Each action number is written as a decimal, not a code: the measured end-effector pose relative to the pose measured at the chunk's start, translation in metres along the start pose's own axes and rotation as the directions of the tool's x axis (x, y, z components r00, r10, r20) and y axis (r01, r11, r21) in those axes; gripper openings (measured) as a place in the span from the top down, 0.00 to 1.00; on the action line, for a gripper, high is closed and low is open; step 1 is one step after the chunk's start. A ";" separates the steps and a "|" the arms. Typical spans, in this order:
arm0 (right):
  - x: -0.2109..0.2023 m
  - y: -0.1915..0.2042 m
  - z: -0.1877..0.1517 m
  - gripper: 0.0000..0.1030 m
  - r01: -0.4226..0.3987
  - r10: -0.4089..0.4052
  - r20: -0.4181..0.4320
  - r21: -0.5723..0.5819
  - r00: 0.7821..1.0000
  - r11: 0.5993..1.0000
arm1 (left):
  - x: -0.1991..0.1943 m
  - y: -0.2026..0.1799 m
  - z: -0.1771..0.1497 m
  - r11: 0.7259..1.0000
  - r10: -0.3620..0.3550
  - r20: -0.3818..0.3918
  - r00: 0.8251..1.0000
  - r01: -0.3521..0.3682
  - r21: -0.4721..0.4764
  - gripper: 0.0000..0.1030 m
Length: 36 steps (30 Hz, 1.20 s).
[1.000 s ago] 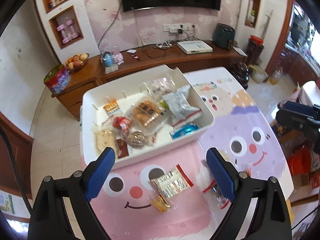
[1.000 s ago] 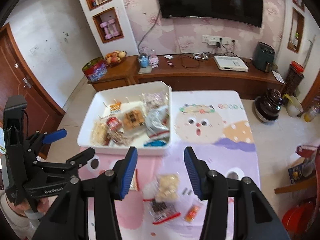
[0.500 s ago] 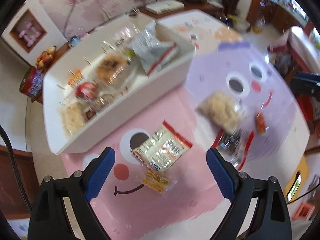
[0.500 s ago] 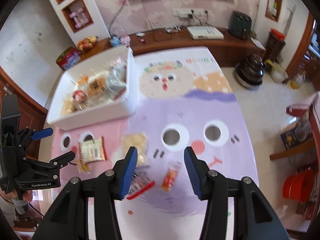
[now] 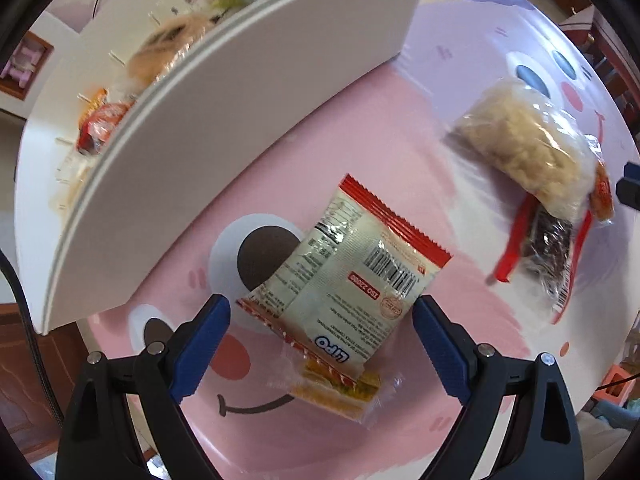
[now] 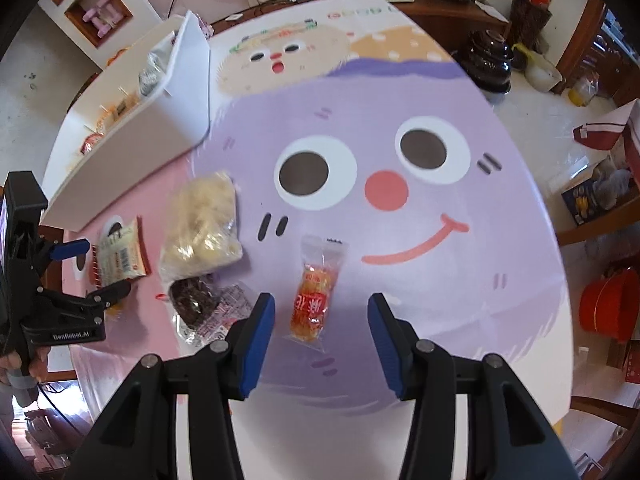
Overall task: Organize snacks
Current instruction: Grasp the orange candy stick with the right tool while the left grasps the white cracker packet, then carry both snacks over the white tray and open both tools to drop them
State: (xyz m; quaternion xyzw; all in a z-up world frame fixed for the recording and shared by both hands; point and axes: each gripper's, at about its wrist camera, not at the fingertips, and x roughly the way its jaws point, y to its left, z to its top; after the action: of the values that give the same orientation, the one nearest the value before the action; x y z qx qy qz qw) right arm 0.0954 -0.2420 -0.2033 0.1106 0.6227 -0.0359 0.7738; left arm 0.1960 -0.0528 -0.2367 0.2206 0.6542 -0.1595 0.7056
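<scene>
My left gripper (image 5: 320, 312) is open, low over the table, its fingers on either side of a red-edged silver snack packet (image 5: 344, 276) that lies partly on a small clear-wrapped yellow snack (image 5: 340, 390). My right gripper (image 6: 322, 312) is open, with an orange candy packet (image 6: 316, 288) lying between and just beyond its fingertips. A clear bag of pale puffs (image 6: 204, 220) and a dark snack in a red-trimmed wrapper (image 6: 200, 304) lie between the two grippers. The white bin (image 5: 224, 136) holds several snacks at the left.
The table wears a pink and purple cartoon-face cloth (image 6: 400, 208). The left gripper's body (image 6: 44, 280) shows at the left of the right wrist view. A wooden cabinet (image 6: 440, 4), dark pots (image 6: 490, 60) and a red bucket (image 6: 612, 304) stand beyond the table's edges.
Both grippers have dropped toward the table. The left has closed in on the red-edged packet; the right has moved over the orange candy packet. Both stay open.
</scene>
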 end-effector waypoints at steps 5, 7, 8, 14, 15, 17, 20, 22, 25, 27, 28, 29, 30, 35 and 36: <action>0.016 0.001 0.000 0.60 0.011 -0.011 -0.022 0.001 1.000 1.000 | 0.008 0.012 0.006 0.999 -0.035 -0.008 0.999 0.035 -0.034 0.09; 0.021 0.001 0.001 0.61 0.019 -0.019 -0.028 0.004 0.999 1.000 | 0.010 0.018 0.008 0.997 -0.055 -0.013 0.998 0.054 -0.053 0.09; 0.023 0.001 0.001 0.63 0.024 -0.024 -0.030 0.005 0.999 1.000 | 0.011 0.019 0.009 0.996 -0.062 -0.014 0.998 0.061 -0.062 0.09; 0.031 0.001 0.002 0.75 0.050 -0.050 -0.037 -0.001 0.998 0.999 | 0.011 0.039 0.010 0.986 -0.121 -0.005 0.993 0.120 -0.115 0.21; 0.031 0.001 0.002 0.76 0.055 -0.055 -0.035 -0.005 0.998 0.998 | 0.012 0.038 0.011 0.986 -0.119 0.000 0.993 0.118 -0.120 0.22; 0.030 0.002 0.003 0.78 0.063 -0.063 -0.032 -0.014 0.997 0.998 | 0.010 0.038 0.007 0.984 -0.117 0.018 0.993 0.118 -0.131 0.31; 0.029 0.004 0.005 0.79 0.071 -0.072 -0.027 -0.022 0.997 0.997 | 0.002 0.037 0.002 0.983 -0.110 0.048 0.993 0.115 -0.141 0.47; 0.028 0.006 0.004 0.79 0.078 -0.079 -0.021 -0.029 0.997 0.997 | 0.000 0.035 -0.001 0.982 -0.099 0.068 0.993 0.108 -0.154 0.55; 0.027 0.008 0.003 0.80 0.074 -0.074 -0.020 -0.033 0.997 0.997 | -0.003 0.033 -0.005 0.982 -0.059 0.087 0.994 0.074 -0.176 0.55; 0.027 0.010 -0.002 0.80 0.062 -0.063 -0.025 -0.033 0.998 0.998 | -0.006 0.031 -0.010 0.979 -0.042 0.096 0.994 0.060 -0.195 0.55; 0.025 0.010 -0.003 0.80 0.058 -0.059 -0.025 -0.034 0.998 0.998 | -0.007 0.030 -0.012 0.977 -0.037 0.098 0.995 0.057 -0.203 0.55; 0.023 0.010 -0.004 0.80 0.058 -0.059 -0.024 -0.036 0.998 0.998 | -0.008 0.031 -0.014 0.975 -0.032 0.099 0.995 0.053 -0.214 0.55; 0.022 0.011 -0.005 0.80 0.056 -0.057 -0.021 -0.039 0.998 0.998 | -0.011 0.029 -0.020 0.971 -0.032 0.106 0.994 0.055 -0.231 0.55; 0.004 0.012 -0.012 0.80 0.031 -0.031 0.000 -0.047 1.000 0.998 | -0.038 0.022 -0.042 0.953 -0.048 0.150 0.987 0.091 -0.289 0.55; 0.001 0.014 -0.014 0.80 0.026 -0.026 0.003 -0.048 1.000 0.998 | -0.046 0.021 -0.048 0.949 -0.051 0.161 0.986 0.098 -0.298 0.55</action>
State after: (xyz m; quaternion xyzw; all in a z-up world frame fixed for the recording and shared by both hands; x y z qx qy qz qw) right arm 0.0854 -0.2254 -0.2052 0.0838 0.6238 -0.0309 0.7765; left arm 0.1617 -0.0130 -0.1910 0.0712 0.6236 -0.0995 0.7721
